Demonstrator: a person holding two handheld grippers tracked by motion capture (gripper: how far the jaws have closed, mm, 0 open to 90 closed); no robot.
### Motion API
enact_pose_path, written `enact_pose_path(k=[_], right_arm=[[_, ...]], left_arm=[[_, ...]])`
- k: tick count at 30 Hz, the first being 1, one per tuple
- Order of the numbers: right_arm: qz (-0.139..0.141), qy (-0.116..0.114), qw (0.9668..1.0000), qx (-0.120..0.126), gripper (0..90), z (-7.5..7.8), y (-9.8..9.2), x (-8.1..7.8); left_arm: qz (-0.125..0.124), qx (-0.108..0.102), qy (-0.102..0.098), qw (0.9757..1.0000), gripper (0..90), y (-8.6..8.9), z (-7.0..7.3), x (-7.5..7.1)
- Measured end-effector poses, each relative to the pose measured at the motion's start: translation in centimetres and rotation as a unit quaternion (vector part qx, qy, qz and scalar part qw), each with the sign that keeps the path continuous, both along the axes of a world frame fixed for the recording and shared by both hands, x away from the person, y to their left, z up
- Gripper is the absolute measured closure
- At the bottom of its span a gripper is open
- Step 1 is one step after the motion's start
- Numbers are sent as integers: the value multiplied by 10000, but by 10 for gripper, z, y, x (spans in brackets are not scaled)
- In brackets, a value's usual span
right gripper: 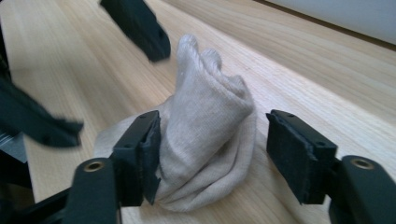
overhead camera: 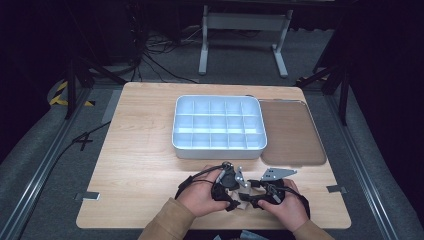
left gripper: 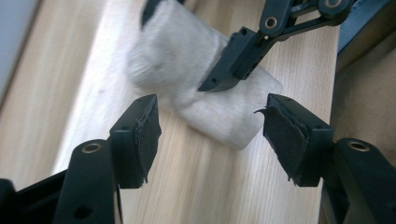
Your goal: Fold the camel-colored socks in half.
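Lying bunched between the wide right gripper (right gripper: 212, 156) jaws, sock (right gripper: 205, 140) beyond wide left gripper (left gripper: 217, 140)

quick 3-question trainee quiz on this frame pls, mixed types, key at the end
1. True or false: the beige sock lies inside the white divided tray.
2. Multiple choice: what lies directly right of the tray in the high view? A) a brown flat lid B) a blue bowl C) a stack of books
3. Short answer: how do the jaws of the right claw stand relative to the sock?

Key
1. False. It is bunched up on the wooden table, at the near edge between the two hands.
2. A
3. Spread apart on either side of it; the left pad sits right at the fabric, the right pad is clear of it, so there's no grip.
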State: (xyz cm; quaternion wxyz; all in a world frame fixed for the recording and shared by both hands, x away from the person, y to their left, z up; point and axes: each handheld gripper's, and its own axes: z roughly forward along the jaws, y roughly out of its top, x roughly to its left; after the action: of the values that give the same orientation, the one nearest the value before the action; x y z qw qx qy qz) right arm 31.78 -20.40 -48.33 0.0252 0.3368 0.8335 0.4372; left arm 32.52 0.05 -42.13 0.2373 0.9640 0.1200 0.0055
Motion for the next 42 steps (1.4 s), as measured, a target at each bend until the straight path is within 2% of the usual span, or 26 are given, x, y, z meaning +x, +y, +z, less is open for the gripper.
enact_pose_path(k=[2, 4, 8, 10, 14, 15, 17, 18, 24, 30, 33, 38, 42], right_arm=[[66, 98, 9999, 54, 449, 0, 1, 0], [107, 180, 9997, 117, 481, 0, 1, 1], [169, 273, 9992, 216, 537, -1, -1, 1], [222, 351, 9988, 256, 603, 0, -2, 1], [273, 322, 9988, 229, 657, 1, -1, 0], [286, 297, 9989, 225, 693, 2, -1, -1], [293, 269, 9989, 227, 705, 2, -1, -1], [304, 208, 9991, 206, 727, 4, 0, -3], [321, 66, 9994, 61, 755, 7, 3, -5], [361, 20, 9993, -46, 766, 13, 5, -8], [408, 32, 9992, -24, 767, 18, 6, -9], [426, -4, 9991, 19, 767, 25, 3, -9], [359, -95, 9993, 48, 767, 38, -1, -9]], left_arm=[[59, -28, -36, 10000, 369, 7, 4, 1], [185, -43, -60, 9998, 369, 15, 7, 0], [274, -83, -87, 9996, 369, 24, 10, 1], [319, -99, -131, 9994, 369, 29, 11, 2], [462, -69, -156, 9988, 369, 41, 11, 4], [503, -77, -155, 9986, 369, 44, 11, 4], [584, -90, -159, 9981, 369, 50, 12, 4], [698, -153, -160, 9973, 369, 56, 13, 4], [874, -238, -151, 9958, 370, 64, 15, 7], [941, -162, -89, 9954, 376, 69, 14, 9], [1050, -192, -43, 9943, 380, 74, 14, 11], [1088, -149, -24, 9939, 383, 78, 14, 13], [1107, -147, 1, 9937, 383, 81, 14, 14]])
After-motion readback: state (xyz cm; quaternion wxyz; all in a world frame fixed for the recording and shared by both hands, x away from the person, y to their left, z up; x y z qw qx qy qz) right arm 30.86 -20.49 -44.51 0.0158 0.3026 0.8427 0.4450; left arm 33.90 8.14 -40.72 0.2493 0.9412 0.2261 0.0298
